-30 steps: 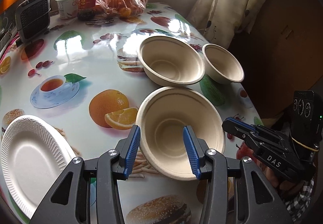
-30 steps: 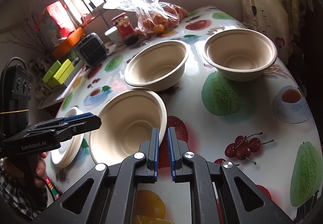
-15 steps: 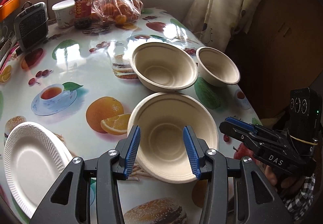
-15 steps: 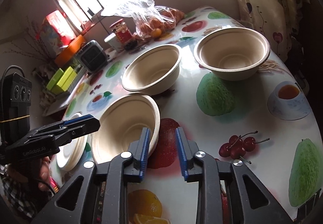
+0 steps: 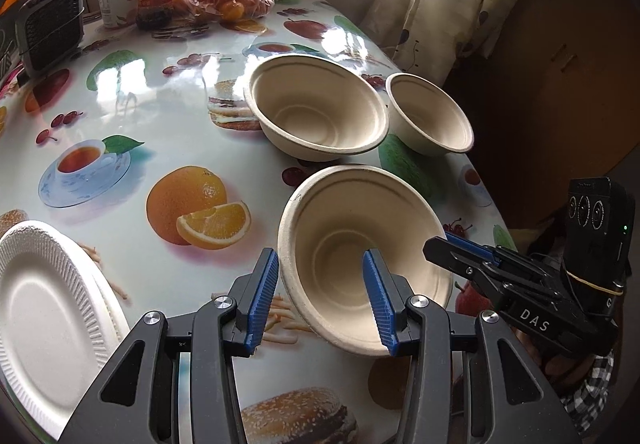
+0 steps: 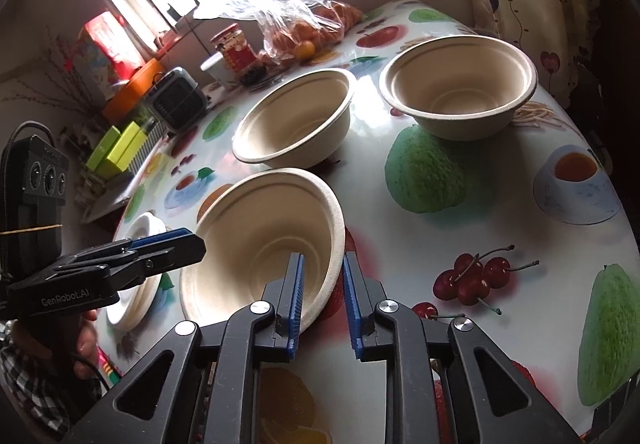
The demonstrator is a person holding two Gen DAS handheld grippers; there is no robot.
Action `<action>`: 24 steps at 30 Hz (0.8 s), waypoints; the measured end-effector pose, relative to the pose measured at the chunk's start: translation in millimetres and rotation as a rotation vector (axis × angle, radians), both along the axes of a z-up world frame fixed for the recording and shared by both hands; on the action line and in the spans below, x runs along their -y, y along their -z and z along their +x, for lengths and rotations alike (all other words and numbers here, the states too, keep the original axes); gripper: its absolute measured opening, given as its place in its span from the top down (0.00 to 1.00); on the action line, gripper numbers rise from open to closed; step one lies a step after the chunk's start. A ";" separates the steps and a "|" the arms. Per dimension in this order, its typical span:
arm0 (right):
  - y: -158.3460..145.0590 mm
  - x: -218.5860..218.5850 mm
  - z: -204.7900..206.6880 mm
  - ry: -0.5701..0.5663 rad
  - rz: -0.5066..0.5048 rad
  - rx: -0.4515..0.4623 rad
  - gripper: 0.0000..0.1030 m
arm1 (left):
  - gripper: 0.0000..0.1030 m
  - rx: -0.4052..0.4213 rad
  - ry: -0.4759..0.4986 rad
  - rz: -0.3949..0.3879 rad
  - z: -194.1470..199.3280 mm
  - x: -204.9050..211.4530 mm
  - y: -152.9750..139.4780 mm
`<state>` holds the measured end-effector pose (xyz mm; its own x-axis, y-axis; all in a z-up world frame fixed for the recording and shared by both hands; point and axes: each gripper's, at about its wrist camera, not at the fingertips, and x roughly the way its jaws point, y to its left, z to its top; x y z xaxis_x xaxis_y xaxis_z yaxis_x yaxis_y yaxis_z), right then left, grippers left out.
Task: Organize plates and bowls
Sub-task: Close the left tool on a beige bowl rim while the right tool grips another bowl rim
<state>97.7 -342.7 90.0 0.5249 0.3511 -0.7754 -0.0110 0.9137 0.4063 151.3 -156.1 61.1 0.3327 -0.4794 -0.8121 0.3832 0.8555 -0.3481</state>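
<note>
Each fisheye camera rides on its own hand-held gripper, looking steeply down and forward, close over the worktop (image 5: 168, 115). Both views share the near bowl (image 5: 360, 244) at lower centre, two farther bowls and the opposite hand-held gripper.

Three bowls (image 5: 316, 111), one plate (image 5: 48, 320)

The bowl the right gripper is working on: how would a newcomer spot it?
On the fruit-print table stand three tan bowls. It is the nearest bowl, with the right gripper closing over its rim. Unlike the two bowls behind, it sits tilted.
</note>
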 end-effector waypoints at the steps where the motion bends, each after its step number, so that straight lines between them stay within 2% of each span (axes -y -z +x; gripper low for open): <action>1: -0.3 2.3 -1.3 0.004 0.002 -0.002 0.81 | 0.56 -0.003 0.006 -0.002 -1.2 2.0 0.5; 14: -2.6 25.8 -10.0 0.061 -0.044 -0.019 0.81 | 0.56 -0.020 0.077 0.011 -7.8 27.4 5.7; 18: -8.1 36.6 -11.8 0.092 -0.033 -0.003 0.72 | 0.56 0.005 0.061 0.028 -4.3 21.5 -0.1; 24: -32.0 49.0 0.9 0.099 -0.070 0.056 0.65 | 0.56 0.048 -0.002 0.029 15.1 4.0 -17.1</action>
